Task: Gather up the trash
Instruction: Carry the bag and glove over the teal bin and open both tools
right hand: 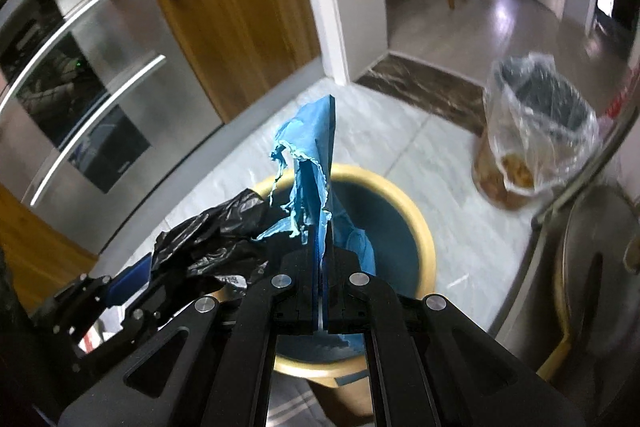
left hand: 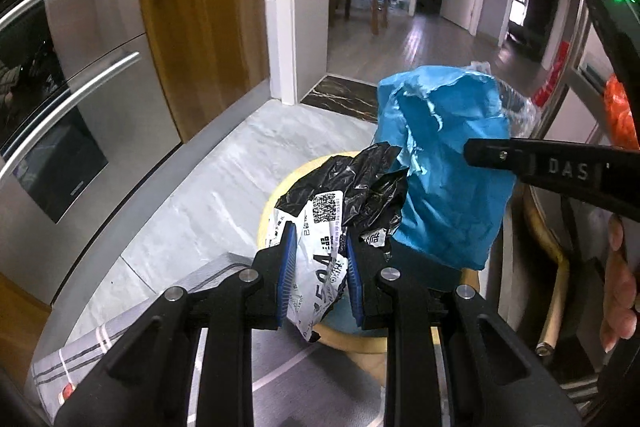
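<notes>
The left gripper [left hand: 322,263] pinches a crumpled black-and-white wrapper [left hand: 340,219] between its blue fingers [left hand: 289,259]; its long axis runs away from the camera, over the bin [right hand: 416,227]. It carries a QR code and printed characters too creased to read. The right gripper [right hand: 325,187], fingers pressed together, holds a torn blue bag [left hand: 448,167] edge-on and upright above the same round yellow-rimmed bin. "DAS" is written on the right gripper's arm. A basket [right hand: 532,131] lined with clear plastic stands on the floor nearby, beyond an oven front [left hand: 60,99].
</notes>
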{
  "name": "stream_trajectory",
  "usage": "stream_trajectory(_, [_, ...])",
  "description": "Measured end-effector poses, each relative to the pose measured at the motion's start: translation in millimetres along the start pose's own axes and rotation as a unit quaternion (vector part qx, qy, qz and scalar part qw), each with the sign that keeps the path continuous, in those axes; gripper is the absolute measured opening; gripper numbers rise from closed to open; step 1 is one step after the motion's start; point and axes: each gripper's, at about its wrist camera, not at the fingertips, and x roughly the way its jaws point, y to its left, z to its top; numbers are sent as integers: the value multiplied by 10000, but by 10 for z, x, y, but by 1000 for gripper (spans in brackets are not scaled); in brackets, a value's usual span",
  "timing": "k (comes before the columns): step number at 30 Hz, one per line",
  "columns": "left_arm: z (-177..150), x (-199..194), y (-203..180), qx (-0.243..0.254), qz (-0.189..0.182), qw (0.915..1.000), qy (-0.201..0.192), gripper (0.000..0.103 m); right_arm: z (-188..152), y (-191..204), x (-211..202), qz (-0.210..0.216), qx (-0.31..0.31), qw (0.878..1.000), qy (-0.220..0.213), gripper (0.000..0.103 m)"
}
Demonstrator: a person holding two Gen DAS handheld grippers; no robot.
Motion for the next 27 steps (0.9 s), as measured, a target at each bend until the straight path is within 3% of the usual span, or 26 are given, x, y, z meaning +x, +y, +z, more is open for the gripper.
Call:
stream_trajectory(6, [-76,189,-119,175,-73,9996,197,24,-90,-69,234,27,235,9988,421,2])
stream_trajectory(10, [-138,277,-177,280,-16,9992,283,25,-103,-35,248,-39,211,9987,468,2])
stream_trajectory(14, [-180,310,-181,279,78,9990,341,42,-95,-28,253,-61,207,9987,472,6])
stream_trajectory(18, [-199,276,-122,174,152,9993,299,56,-86,-38,247,-122,205,9986,464,27])
stream_trajectory(20, [-213,250,-109,130,190,9993,287,60,-82,-38,233,-126,222,9987,444,30])
stream_trajectory(22, [-230,225,-97,81,235,9993,271,71,-78,-28,218,-136,214,9988,426,41])
stream_trajectory(24, [-252,182,-75,11,243,9994,240,78,-66,-21,192,-139,232,9990,370,70])
stream_trajectory(27, [-285,100,-43,-59,292,9994,198,88,-45,-17,134,-123,304,9991,267,82])
